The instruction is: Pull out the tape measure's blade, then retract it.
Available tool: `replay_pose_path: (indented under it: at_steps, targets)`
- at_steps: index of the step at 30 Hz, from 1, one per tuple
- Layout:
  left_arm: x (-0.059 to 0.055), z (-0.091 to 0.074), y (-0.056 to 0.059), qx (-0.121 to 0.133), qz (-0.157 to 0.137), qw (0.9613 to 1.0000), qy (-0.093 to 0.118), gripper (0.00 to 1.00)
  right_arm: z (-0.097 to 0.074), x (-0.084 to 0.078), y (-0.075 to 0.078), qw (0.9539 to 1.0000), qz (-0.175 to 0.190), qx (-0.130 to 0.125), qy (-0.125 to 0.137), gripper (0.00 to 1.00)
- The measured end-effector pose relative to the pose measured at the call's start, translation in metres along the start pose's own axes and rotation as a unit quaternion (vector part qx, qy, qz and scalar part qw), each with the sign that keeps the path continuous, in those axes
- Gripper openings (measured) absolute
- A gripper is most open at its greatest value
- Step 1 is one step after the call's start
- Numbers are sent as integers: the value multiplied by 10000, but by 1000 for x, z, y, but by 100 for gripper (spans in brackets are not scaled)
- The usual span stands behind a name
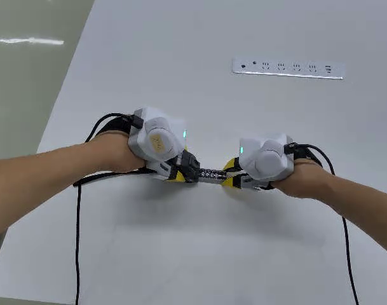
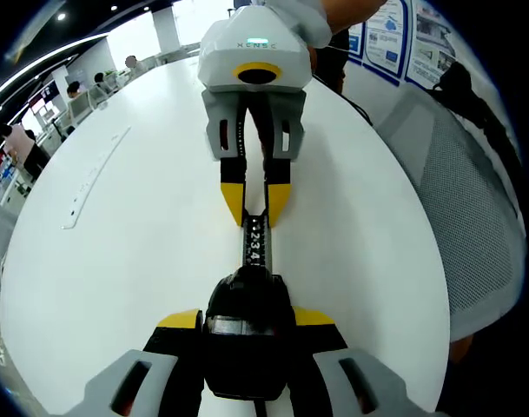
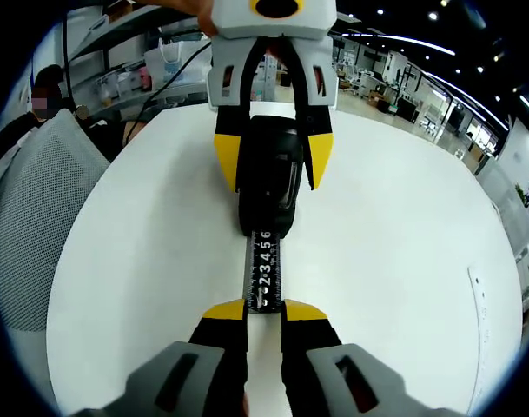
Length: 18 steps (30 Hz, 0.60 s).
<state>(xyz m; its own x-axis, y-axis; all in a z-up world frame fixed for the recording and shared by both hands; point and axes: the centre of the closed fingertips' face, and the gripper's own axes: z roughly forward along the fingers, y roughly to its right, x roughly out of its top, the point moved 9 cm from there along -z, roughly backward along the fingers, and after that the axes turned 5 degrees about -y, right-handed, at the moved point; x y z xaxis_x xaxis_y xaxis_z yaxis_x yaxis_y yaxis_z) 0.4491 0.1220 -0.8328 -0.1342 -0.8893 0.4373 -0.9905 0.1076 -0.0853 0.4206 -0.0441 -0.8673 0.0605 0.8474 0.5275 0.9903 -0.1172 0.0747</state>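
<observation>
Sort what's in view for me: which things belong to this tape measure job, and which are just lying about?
In the job: black plastic tape measure case in the left gripper; black numbered blade pinched by the right gripper.
Lying about: long white power strip on the white table; grey mesh chair beside it.

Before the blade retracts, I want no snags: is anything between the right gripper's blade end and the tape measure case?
Nothing visible does. The blade runs straight and bare from the right gripper to the black case held in the left gripper, over bare white table.
</observation>
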Motion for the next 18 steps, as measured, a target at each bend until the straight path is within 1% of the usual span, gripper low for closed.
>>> replay_pose_path:
  at_steps: [18]
  targets:
    - [1, 0, 0, -43, 66, 10000, -31, 33, -9, -18, 2, 9998, 148, 121, -83, 13]
